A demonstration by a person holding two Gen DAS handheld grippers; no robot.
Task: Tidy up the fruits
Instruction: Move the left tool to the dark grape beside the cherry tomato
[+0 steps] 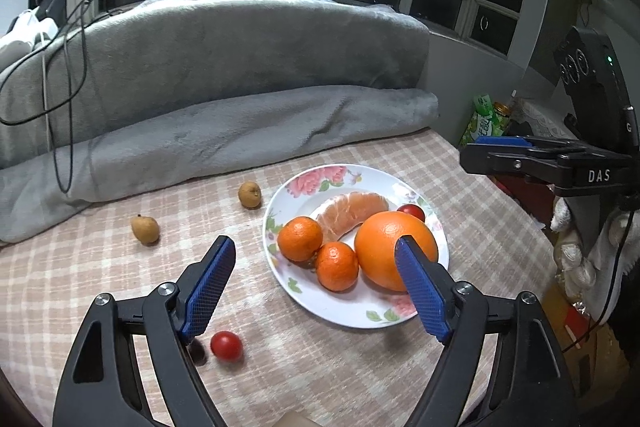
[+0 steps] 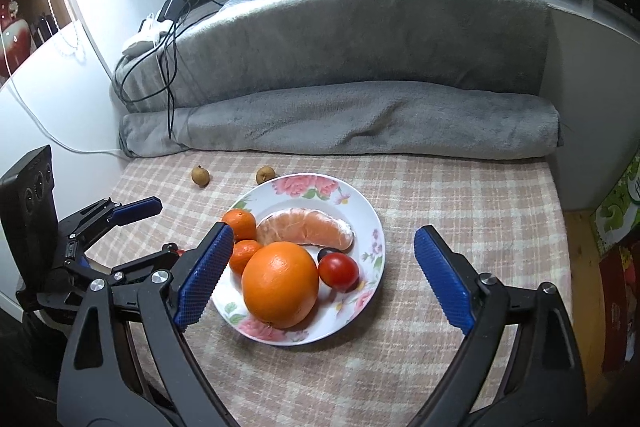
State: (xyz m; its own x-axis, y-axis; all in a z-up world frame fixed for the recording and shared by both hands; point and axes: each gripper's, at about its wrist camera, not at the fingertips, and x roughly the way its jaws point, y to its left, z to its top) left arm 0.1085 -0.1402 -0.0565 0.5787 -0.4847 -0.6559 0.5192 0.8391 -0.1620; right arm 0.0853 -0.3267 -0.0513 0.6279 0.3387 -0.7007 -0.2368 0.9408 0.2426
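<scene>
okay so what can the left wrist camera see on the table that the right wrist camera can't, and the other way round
Only the left wrist view shows the loose cherry tomato lying on the checked cloth near the open left gripper.

Only the right wrist view shows a dark round fruit tucked behind the plate's cherry tomato, seen past the open right gripper.

Both show the flowered plate with the big orange, two mandarins, a peeled segment, and two small brown fruits off the plate.
</scene>
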